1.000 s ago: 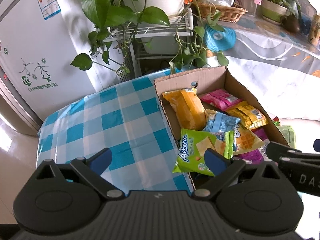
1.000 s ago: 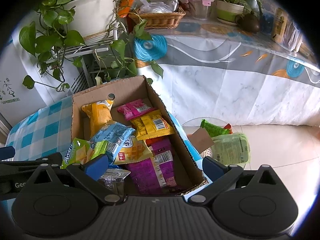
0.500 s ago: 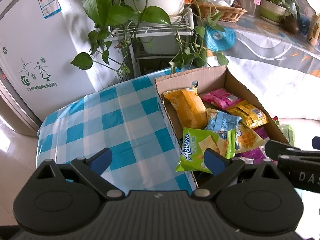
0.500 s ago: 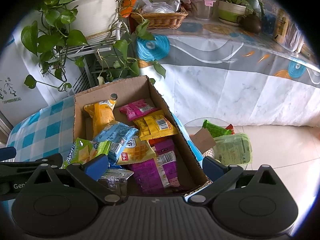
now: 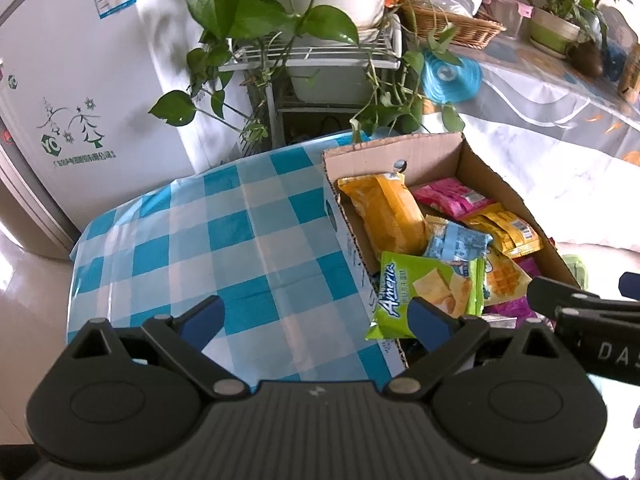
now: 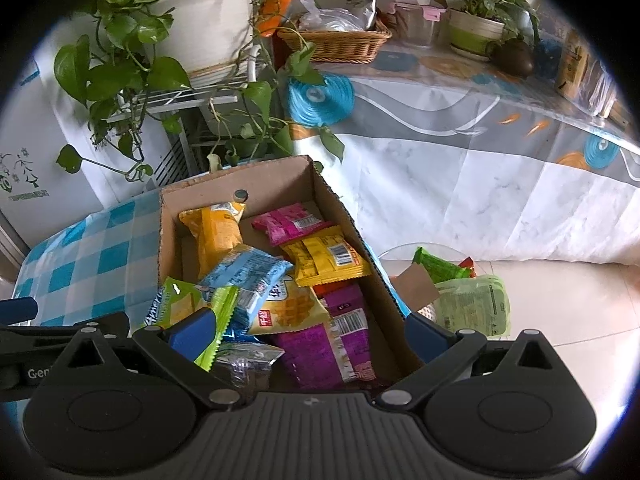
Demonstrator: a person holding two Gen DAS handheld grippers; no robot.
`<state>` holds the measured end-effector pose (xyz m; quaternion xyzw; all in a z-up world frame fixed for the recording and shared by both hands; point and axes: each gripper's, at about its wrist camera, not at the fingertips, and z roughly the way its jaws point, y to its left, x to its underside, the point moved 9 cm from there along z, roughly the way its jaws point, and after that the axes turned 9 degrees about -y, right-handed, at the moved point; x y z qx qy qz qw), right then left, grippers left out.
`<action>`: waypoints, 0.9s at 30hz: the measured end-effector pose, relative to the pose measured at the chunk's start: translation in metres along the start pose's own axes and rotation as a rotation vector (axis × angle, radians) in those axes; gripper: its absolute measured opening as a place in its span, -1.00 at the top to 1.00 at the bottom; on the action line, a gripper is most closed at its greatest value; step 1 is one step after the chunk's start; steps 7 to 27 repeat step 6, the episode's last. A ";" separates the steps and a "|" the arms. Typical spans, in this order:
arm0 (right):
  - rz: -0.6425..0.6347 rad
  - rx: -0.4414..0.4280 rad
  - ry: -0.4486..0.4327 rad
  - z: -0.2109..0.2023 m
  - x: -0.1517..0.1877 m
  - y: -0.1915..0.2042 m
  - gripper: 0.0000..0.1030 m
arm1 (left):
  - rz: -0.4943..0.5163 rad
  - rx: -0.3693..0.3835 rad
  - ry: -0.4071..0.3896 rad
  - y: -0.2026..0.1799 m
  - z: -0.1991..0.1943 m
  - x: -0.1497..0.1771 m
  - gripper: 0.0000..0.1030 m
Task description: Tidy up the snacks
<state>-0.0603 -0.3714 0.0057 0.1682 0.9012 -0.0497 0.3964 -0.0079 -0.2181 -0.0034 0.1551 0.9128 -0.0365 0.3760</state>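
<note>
A cardboard box (image 5: 404, 152) (image 6: 256, 182) sits on the right part of a blue-checked table (image 5: 224, 240) and holds several snack packets. A green Ameria packet (image 5: 424, 296) (image 6: 176, 304) lies over the box's left wall. Orange (image 5: 388, 212), pink (image 5: 452, 196), yellow (image 6: 324, 256), light blue (image 6: 248, 276) and purple (image 6: 332, 344) packets lie inside. My left gripper (image 5: 316, 320) is open and empty above the table's near edge, left of the box. My right gripper (image 6: 310, 330) is open and empty above the box's near end.
A white plant stand with trailing green plants (image 5: 288, 20) stands behind the table. A white fridge (image 5: 72, 92) is at the left. A long draped table (image 6: 480, 120) with a wicker basket (image 6: 340, 40) runs at the right. A bin with green wrappers (image 6: 468, 304) sits beside the box.
Both grippers have drawn back slightly from the box and stay open. The snack packets have not moved.
</note>
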 end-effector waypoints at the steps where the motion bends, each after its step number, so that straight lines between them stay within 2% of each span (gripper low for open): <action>1: -0.001 -0.004 -0.001 0.000 0.000 0.001 -1.00 | 0.000 0.001 -0.001 0.001 0.000 0.000 -0.89; 6: -0.015 -0.023 0.001 0.001 0.000 0.011 -1.00 | 0.012 -0.019 -0.005 0.011 -0.002 0.004 -0.89; 27: -0.015 -0.023 0.001 0.001 0.000 0.011 -1.00 | 0.012 -0.019 -0.005 0.011 -0.002 0.004 -0.89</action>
